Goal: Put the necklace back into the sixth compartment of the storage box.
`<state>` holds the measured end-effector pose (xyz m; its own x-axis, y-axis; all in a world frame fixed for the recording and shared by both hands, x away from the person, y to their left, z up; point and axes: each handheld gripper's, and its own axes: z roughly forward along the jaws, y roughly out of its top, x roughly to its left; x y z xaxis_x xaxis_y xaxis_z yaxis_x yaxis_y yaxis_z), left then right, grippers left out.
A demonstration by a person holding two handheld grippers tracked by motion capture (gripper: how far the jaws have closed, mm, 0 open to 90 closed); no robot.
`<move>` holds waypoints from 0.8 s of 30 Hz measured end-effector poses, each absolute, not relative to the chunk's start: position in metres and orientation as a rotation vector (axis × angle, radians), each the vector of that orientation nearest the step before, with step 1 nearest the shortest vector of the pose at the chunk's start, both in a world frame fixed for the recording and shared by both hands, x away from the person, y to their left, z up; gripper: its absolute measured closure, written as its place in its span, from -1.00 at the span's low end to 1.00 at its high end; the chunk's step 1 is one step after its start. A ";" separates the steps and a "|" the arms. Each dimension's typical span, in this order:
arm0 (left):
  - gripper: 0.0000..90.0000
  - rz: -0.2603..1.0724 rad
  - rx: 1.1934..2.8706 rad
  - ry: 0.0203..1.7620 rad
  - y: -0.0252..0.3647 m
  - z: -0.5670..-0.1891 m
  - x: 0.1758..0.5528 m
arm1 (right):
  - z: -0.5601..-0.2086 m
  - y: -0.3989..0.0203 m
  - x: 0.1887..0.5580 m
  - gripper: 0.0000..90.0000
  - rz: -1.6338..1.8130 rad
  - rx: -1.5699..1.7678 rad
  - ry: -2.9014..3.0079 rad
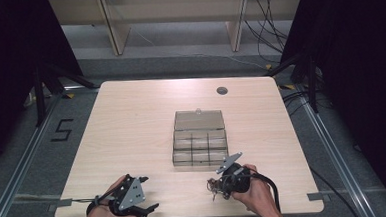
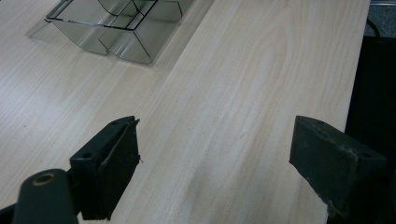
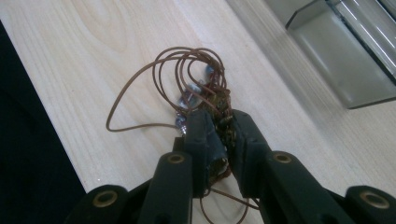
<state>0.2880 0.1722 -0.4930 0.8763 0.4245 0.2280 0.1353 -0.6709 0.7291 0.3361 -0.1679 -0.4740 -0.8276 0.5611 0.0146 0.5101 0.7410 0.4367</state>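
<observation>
A tangle of thin brown cord with small beads, a necklace (image 3: pixel 191 79), lies on the wooden table (image 1: pixel 132 131) near its front edge. My right gripper (image 3: pixel 223 122) is shut on the beaded part of it, loops of cord spreading beyond the jaws; in the high view the right gripper (image 1: pixel 220 186) sits just in front of the clear plastic compartment box (image 1: pixel 200 145), with the necklace (image 1: pixel 213 187) at its tip. My left gripper (image 1: pixel 148 193) rests at the front left of the table, and in its own view the left gripper (image 2: pixel 215 154) stands open over bare wood.
The compartment box has its lid (image 1: pixel 199 120) laid open toward the far side and several dividers inside; its corner (image 2: pixel 116 32) also appears in the left gripper view. A round cable hole (image 1: pixel 222 90) sits near the table's far edge. Cables trail on the floor at right.
</observation>
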 end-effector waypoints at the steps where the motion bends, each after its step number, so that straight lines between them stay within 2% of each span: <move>1: -0.66 0.492 2.289 0.400 0.172 -0.493 0.288 | -0.473 -0.167 0.336 0.76 0.647 0.873 2.821; 24: -0.66 0.498 2.289 0.401 0.173 -0.493 0.288 | -0.416 -0.164 0.338 0.77 0.611 0.706 2.761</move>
<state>0.2877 0.1726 -0.4930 0.8755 0.4248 0.2302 0.1348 -0.6724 0.7278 0.3383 -0.1643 -0.4161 -0.8584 0.5005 -0.1128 0.4061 0.7972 0.4467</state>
